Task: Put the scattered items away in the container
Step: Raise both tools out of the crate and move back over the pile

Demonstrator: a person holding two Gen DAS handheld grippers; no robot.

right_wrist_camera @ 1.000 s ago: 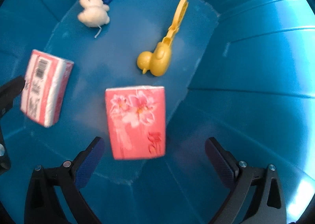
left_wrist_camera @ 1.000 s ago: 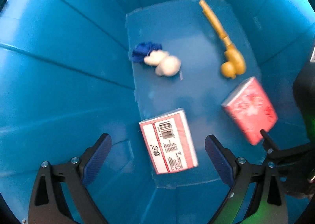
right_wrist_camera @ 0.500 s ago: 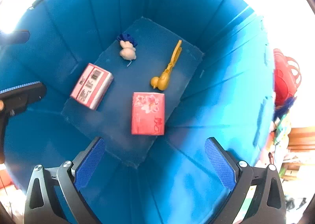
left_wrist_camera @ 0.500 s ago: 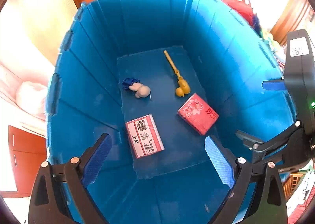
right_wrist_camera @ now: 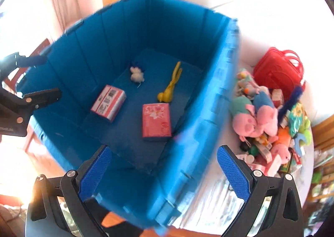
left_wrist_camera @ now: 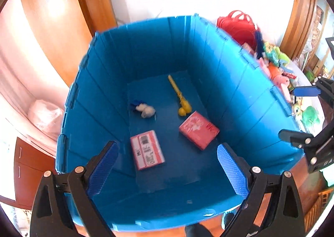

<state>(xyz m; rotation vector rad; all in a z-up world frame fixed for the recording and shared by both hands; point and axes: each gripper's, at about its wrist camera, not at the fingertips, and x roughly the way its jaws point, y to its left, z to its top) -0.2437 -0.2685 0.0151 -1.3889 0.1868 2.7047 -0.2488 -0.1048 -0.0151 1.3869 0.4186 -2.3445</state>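
A deep blue bin holds two pink tissue packs, a yellow duck clip and a small white and blue plush. The same items show in the right wrist view: packs, clip, plush. My left gripper is open and empty above the bin's near edge. My right gripper is open and empty above the bin's right wall. A pile of plush toys and small items lies on the white table right of the bin.
A red plastic basket stands behind the toy pile. The white table stretches beyond the bin. Wooden door frames and a pink curtain stand at the left. Shelves sit at the far right.
Both grippers have risen out of the bin, from close above its floor to above its rim. The right gripper has also shifted right, so the toy pile has come into view.
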